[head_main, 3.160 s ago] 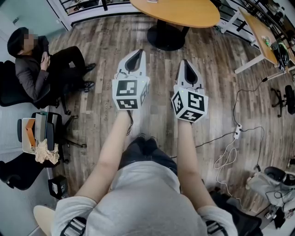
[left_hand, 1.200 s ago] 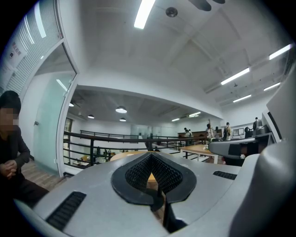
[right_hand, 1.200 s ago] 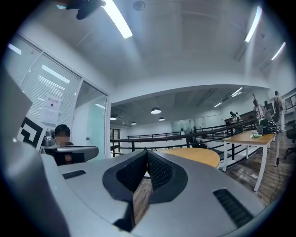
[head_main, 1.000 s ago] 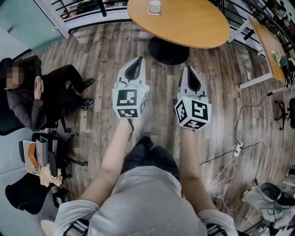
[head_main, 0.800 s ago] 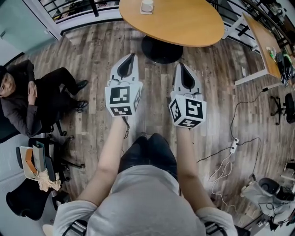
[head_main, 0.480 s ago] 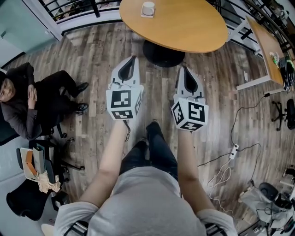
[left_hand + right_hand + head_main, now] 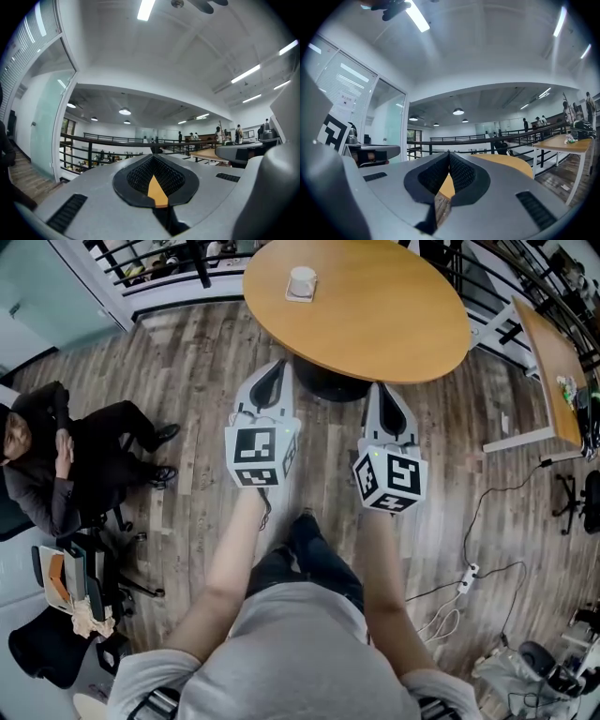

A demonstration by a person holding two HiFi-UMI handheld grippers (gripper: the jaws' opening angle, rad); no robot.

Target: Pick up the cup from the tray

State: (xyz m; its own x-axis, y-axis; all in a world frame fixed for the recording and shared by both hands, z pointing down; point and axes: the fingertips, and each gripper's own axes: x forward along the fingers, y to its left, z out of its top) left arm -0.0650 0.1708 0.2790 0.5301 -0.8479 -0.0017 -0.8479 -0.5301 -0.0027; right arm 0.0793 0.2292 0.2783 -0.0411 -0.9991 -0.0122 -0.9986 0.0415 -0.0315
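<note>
One cup [image 7: 302, 280] upright (on tray [image 7: 299, 298])

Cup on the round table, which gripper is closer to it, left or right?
Left. In the head view the left gripper points almost straight at the cup, short of the table edge; the right gripper is farther, off to the cup's right. Neither touches it.

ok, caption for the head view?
Left tongs and right tongs shut, empty; cup on tray on table ahead.

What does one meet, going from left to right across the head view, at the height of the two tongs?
Seated person → left tongs → right tongs → side desk.
</note>
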